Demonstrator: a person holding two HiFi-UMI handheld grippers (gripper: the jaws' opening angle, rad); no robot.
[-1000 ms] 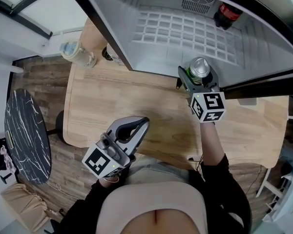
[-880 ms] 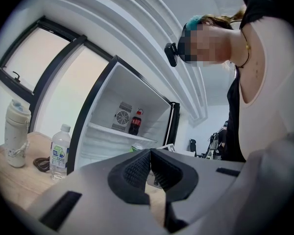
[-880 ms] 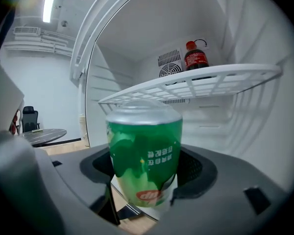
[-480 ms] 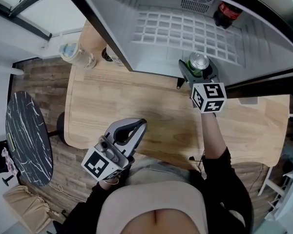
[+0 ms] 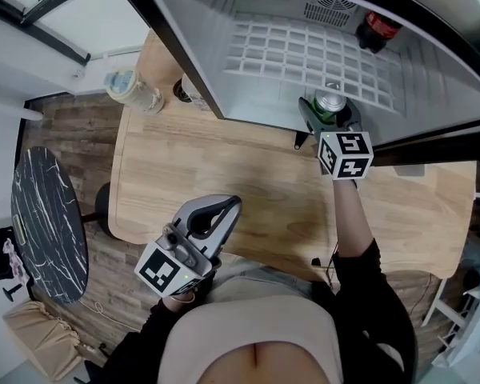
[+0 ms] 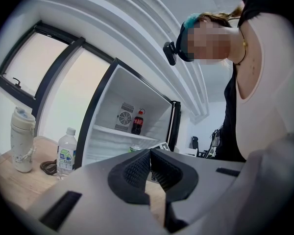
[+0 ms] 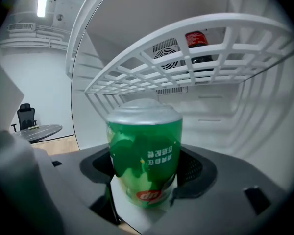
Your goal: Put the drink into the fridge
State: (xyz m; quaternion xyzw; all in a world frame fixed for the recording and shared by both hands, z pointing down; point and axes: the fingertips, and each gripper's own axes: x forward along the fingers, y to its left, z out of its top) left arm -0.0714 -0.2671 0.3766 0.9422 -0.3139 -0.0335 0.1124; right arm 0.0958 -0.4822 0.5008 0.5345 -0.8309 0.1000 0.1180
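Change: the green can (image 5: 330,102) and the right gripper (image 5: 330,117) have been carried a little farther from the person, deeper into the open front of the fridge (image 5: 224,54); the left gripper (image 5: 230,204) has been kept in place.
Far left: a round dark marbled table (image 5: 44,222) is stood on the wood-pattern floor (image 5: 72,118), apart from the wooden table (image 5: 256,182).
Far-left corner of the wooden table: 1 pale lidded tumbler (image 5: 132,89) is stood there, with 1 clear water bottle (image 6: 65,153) to its right, just beside the fridge's left side; a dark coiled cable (image 6: 48,167) is laid between the 2.
Left gripper: it is held close to the person's body over the near edge of the wooden table and is pointed toward the fridge; its fingers are pressed together, with nothing between them.
Fridge: it is stood at the far side of the wooden table with its front open; a white wire shelf (image 5: 296,50) is fitted inside, and a fan grille (image 5: 328,10) is set in the back wall.
Cola bottle (image 5: 374,26): 1 red-capped bottle is stood on the wire shelf at the far right, well apart from the can.
Right gripper: its fingers are pinched on the green can from both sides.
Green can: it is held upright at the fridge's opening, below the level of the wire shelf; whether its base rests on anything cannot be told.
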